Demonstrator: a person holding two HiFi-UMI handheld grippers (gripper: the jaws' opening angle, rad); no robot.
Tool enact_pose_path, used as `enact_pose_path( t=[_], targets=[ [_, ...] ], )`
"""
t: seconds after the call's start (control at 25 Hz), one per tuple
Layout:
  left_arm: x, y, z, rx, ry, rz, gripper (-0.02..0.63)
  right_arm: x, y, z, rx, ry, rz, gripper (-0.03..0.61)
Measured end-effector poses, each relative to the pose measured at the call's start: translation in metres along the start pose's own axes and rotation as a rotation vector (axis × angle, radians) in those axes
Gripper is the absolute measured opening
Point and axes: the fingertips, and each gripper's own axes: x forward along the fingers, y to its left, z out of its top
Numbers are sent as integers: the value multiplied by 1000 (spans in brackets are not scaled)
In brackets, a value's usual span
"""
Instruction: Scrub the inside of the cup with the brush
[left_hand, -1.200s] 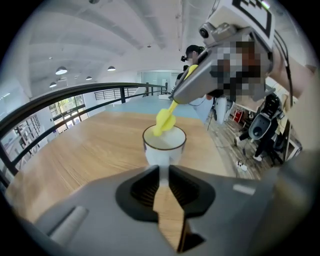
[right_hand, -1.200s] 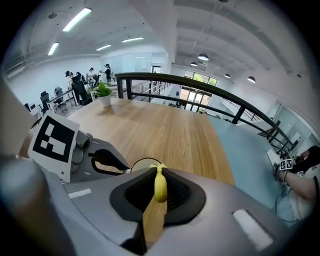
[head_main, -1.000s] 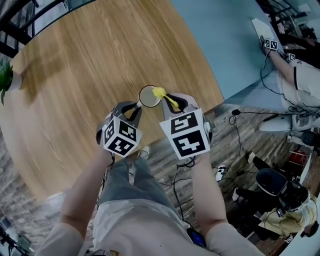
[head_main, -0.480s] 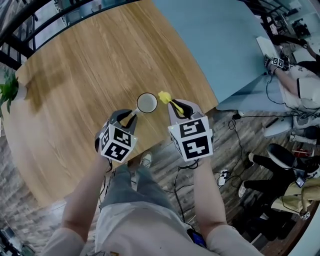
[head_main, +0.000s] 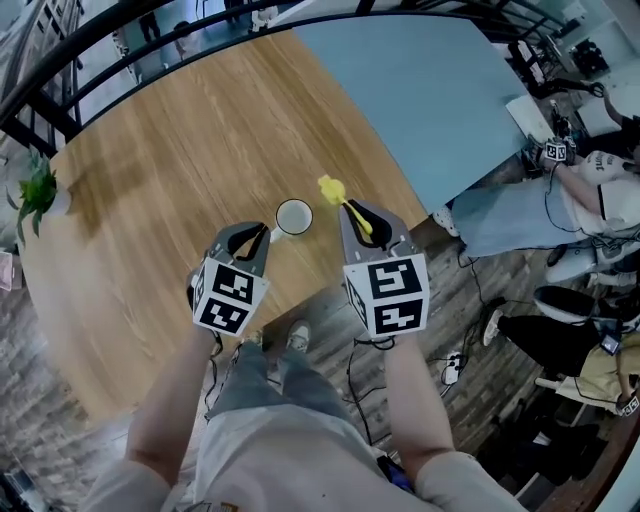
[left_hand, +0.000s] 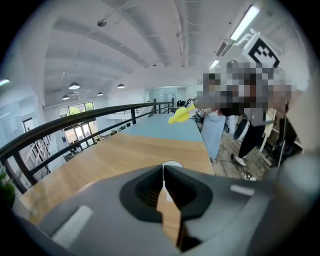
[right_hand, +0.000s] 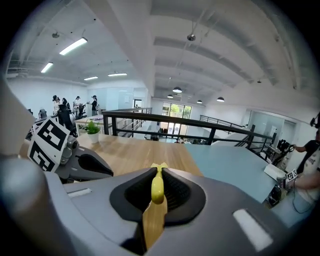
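Standing upright: round white cup (head_main: 293, 217).

Wooden table (head_main: 170, 160); potted plant (head_main: 38, 192)

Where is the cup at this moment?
In the head view, the cup stands on the wooden table, close to the edge nearest the person, its handle pinched by the left gripper, the yellow brush to its right.

round light wooden table (head_main: 150, 180) on dark plank floor (head_main: 40, 400); black metal railing (right_hand: 191, 121) along the far edge (white strip lights (right_hand: 72, 46) overhead).
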Motion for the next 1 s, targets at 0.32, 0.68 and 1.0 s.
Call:
enact_pose_path(
  t=[0.32,0.68,1.0],
  targets=[
    [-53,-8,53,42,-96,27,3,-62,7,59,-15,-188,-49,32],
    [-134,-32,141,131,-269,76,2,-146,1,113,-55,-396,-132,32],
    [-189,-38,200,147,-438,136,2,-216,-7,158,-56,-580,-160,32]
  ],
)
